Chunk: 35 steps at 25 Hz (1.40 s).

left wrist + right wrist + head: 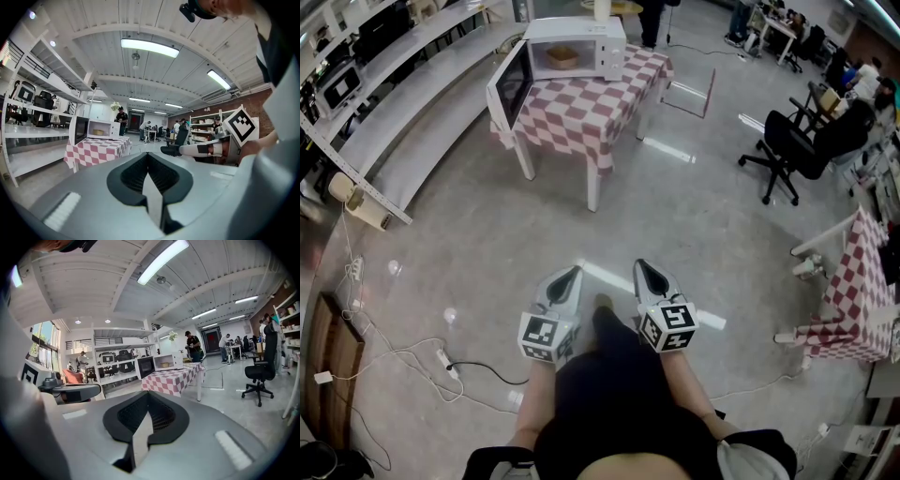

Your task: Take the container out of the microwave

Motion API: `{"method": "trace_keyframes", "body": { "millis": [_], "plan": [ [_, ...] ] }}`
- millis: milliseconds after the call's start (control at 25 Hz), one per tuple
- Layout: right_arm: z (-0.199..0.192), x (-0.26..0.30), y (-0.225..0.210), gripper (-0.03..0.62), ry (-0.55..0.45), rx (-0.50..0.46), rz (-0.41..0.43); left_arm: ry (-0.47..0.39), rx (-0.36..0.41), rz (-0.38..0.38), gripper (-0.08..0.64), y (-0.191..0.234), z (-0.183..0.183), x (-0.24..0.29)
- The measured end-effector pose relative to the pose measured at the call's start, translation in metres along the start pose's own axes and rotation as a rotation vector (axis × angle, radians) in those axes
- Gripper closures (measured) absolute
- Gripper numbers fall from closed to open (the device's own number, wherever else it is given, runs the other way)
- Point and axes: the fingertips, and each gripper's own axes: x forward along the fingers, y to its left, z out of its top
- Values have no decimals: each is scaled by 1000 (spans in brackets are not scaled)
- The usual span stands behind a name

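On the far table (pixel 581 117), the container (pixel 562 57) is seen in the open microwave (pixel 605 42). The left hand-held gripper (pixel 570 275) and right hand-held gripper (pixel 645 268) are pressed together, empty. The swung-out door (pixel 511 86) could be bumped.

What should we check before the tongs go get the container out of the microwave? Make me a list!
1. The microwave has its door open: ok.
2. The container shows inside it: ok.
3. The left tongs and right tongs hold nothing else: ok.
4. Tongs opened ready to grab: not ok, both are shut.
5. Near enough to reach: not ok, the checkered table stands far ahead.
6. Whether the container is hot or heavy: cannot tell.
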Motion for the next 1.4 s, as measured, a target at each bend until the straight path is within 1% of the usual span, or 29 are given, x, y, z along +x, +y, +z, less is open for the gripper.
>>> {"method": "trace_keyframes", "body": {
  "millis": [360,680,840,1160,1400],
  "plan": [
    [9,25,-7,592,-2,1,29,1,-5,23,550,19,5,22],
    [25,62,-20,592,-1,3,49,11,-1,57,550,49,10,50],
    [30,79,-28,592,7,-1,57,26,-1,54,549,61,10,67],
    [41,115,-50,592,25,-1,74,50,14,92,549,87,13,102],
    [50,145,-61,592,41,-9,112,56,12,121,549,107,14,126]
  ]
}}
